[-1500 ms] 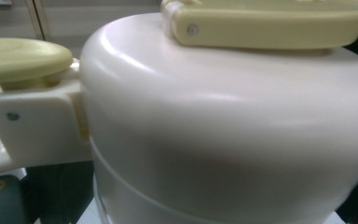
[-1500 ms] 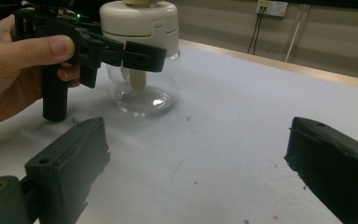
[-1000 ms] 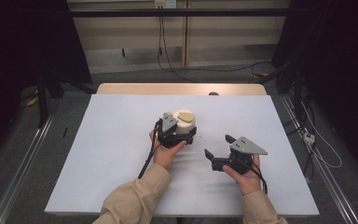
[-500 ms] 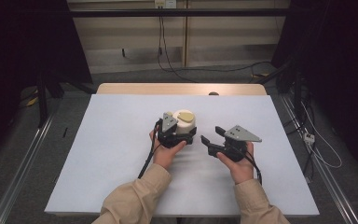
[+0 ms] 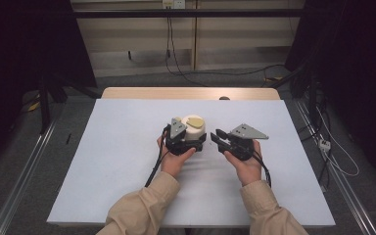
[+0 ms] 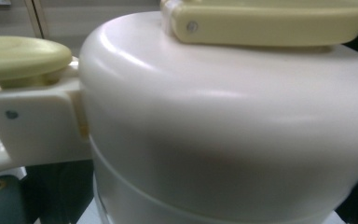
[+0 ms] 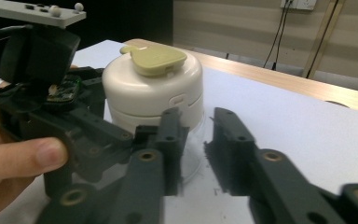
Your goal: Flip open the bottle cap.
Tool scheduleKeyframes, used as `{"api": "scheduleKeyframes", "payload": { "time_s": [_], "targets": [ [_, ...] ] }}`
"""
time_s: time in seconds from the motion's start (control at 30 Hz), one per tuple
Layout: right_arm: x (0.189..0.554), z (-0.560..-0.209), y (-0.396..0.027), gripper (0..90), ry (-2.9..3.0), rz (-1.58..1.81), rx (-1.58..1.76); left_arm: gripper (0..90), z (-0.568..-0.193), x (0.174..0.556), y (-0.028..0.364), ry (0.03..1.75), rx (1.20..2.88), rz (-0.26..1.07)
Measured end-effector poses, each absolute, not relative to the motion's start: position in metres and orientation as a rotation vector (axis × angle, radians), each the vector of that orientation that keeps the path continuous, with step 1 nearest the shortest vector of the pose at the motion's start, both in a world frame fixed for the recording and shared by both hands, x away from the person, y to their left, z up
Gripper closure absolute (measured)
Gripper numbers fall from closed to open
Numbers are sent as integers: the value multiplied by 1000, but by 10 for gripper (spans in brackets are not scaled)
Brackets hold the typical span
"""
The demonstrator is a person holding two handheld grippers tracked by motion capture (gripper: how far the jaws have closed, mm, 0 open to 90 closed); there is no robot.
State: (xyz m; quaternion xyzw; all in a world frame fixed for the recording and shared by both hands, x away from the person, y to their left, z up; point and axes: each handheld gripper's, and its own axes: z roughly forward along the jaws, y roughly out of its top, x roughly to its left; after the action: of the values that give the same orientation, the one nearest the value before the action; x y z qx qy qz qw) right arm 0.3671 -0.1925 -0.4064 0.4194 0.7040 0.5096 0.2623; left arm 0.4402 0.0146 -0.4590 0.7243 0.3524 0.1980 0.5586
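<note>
A cream round container (image 5: 194,128) with a pale yellow lid flap (image 7: 154,59) stands mid-table. My left gripper (image 5: 190,142) is shut on its lower body; in the left gripper view the container (image 6: 223,130) sits very close to the camera. My right gripper (image 5: 215,137) hovers just right of the container, tips pointing at it, not touching. Its jaws have just been closing and now stand a narrow gap apart (image 7: 196,128) with nothing between them. In the right gripper view the left gripper (image 7: 74,126) and a thumb clasp the container's near side.
The white table top (image 5: 122,161) spreads wide to the left, the right and the front. A wooden strip (image 5: 152,93) runs along its far edge. Cables lie on the floor beyond, and metal rails (image 5: 24,171) flank both sides.
My right gripper has moved left toward the container and risen a little, and its jaws have narrowed from wide apart to a slim gap. The left gripper and the container have stayed put.
</note>
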Motion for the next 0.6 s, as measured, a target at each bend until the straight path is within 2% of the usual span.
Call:
{"api": "scheduleKeyframes", "payload": {
  "time_s": [0.1,0.27,0.6],
  "targets": [
    [372,-405,-191,819,1915,1393,1134,50,-459,440,14,835,1705,463],
    [378,-403,-185,882,1966,1397,1119,49,-459,440,14,836,1702,462],
    [388,-405,-185,889,1969,1412,1166,49,-459,440,14,836,1704,462]
  ]
}}
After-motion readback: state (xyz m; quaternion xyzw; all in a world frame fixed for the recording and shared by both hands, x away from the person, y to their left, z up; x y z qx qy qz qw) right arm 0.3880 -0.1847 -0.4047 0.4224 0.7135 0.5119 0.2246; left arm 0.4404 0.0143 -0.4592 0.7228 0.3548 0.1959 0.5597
